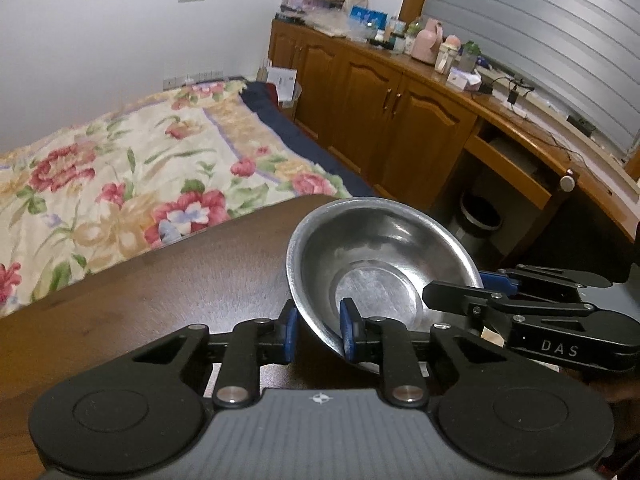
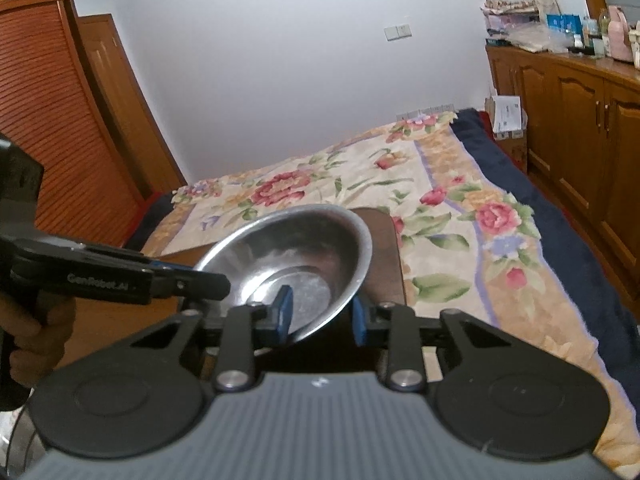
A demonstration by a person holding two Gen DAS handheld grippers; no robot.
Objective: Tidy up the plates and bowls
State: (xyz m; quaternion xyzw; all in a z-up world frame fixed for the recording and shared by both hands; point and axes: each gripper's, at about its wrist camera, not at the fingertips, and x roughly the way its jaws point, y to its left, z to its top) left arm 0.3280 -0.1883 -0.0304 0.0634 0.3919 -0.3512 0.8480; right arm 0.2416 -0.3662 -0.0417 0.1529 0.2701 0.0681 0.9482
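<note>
A shiny steel bowl is held tilted above the dark wooden table. My left gripper straddles the bowl's near rim with blue pads on either side of the wall. My right gripper likewise straddles the bowl at its near rim. The right gripper also shows in the left wrist view, reaching in from the right onto the bowl's edge. The left gripper shows in the right wrist view, coming in from the left at the rim. Both sets of jaws look closed on the bowl's wall.
A bed with a floral quilt lies beyond the table. A wooden cabinet and desk with clutter on top run along the right wall. A dark bin stands under the desk. A slatted wooden wardrobe stands at the left.
</note>
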